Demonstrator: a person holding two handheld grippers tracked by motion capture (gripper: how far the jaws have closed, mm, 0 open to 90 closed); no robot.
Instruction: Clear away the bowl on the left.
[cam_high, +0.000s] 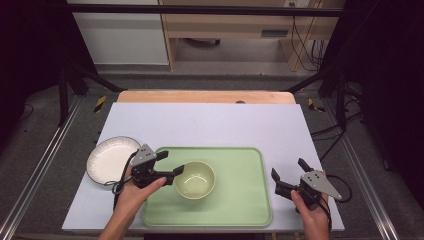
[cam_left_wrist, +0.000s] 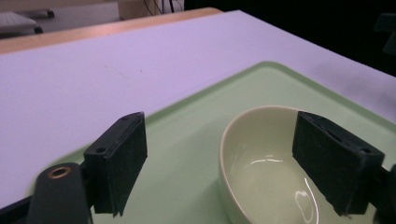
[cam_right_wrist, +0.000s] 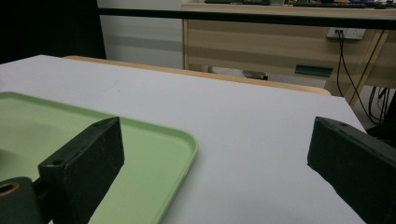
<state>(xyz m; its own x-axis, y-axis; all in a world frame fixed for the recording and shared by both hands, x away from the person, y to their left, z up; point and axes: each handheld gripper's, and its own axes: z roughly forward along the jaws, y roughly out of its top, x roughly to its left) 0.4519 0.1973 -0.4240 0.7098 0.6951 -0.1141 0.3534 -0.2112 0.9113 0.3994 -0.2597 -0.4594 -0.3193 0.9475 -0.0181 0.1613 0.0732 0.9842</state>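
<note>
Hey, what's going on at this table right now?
A person holds a two-jaw gripper in each hand at a table. The left gripper is at the near-left rim of a pale green bowl that sits on a green tray. Its jaws stand open on either side of the rim without pressing on it, so the bowl rests free. The right gripper is open too, off the tray's right edge with nothing between its jaws. A white plate lies left of the tray.
</note>
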